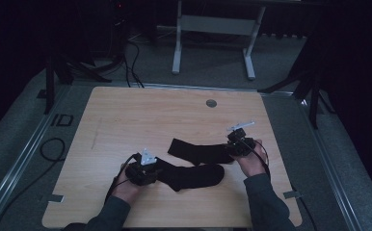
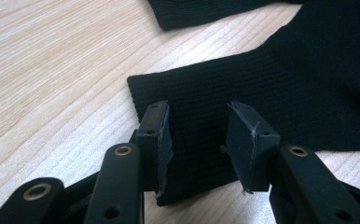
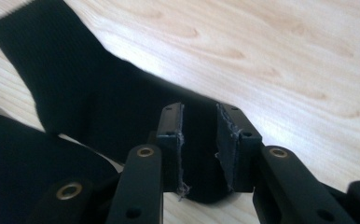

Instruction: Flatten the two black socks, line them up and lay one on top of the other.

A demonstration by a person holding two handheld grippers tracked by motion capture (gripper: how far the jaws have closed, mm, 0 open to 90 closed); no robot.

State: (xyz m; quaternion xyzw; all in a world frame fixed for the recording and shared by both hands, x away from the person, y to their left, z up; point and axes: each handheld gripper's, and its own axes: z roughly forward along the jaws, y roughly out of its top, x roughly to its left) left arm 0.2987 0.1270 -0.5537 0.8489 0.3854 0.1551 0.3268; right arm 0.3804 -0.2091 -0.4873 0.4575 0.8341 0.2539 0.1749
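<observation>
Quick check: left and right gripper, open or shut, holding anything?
Left gripper: open, pads astride the near sock, not pressing.
Right gripper: open, far sock between the pads, not clamped.

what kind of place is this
Probably a lab or recording studio, not a home: a bare wooden table on a grey floor, dark stands at its sides, cables trailing behind. Two black socks lie on it for practice.
</observation>
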